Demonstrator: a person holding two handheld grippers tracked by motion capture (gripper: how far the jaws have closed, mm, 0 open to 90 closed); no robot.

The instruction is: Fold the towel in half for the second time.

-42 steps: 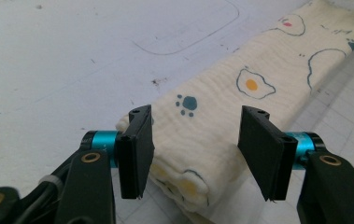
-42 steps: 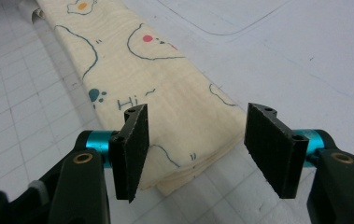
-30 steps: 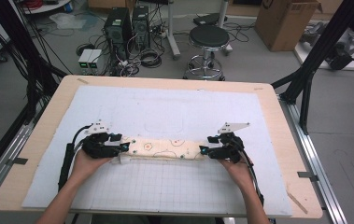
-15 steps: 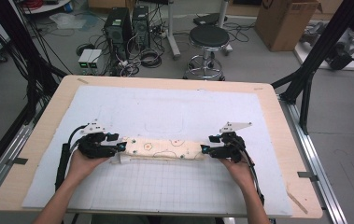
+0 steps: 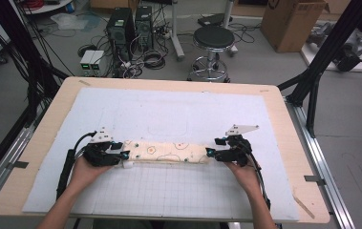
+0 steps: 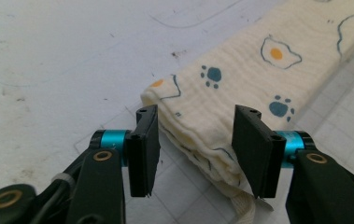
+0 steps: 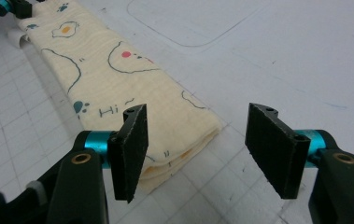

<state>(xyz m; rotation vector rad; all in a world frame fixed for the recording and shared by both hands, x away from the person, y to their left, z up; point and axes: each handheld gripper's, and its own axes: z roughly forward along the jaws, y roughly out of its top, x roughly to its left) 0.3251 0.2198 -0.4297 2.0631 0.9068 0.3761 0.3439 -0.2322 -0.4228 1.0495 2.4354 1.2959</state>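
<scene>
A wooden table [image 5: 40, 143] stands in a workroom, and a big white mat [image 5: 169, 114] with thin grid lines covers most of its top. A person's two arms come in over the near edge of the table, one hand on each gripper. On the mat, closer to the near edge than the far edge, lies a long folded cloth [image 5: 166, 151]. It is pale yellow with little drawings of fried eggs, blue paw prints and the word "Hi". It lies flat in a strip that runs from left to right. The left gripper [image 5: 120, 155] is at the left end of the cloth. In the left gripper view its two black jaws stand apart with the folded end of the cloth [image 6: 202, 135] between them, and the jaws are not squeezing it. The right gripper [image 5: 210, 152] is at the right end of the cloth. In the right gripper view its jaws are wide apart too, and the corner of the cloth [image 7: 165, 130] sits by the left jaw. Past the far edge of the table, on the grey floor, are a black round stool [image 5: 213, 40], computer boxes [image 5: 131, 24] with many cables, and a brown cardboard box [image 5: 293, 19].
</scene>
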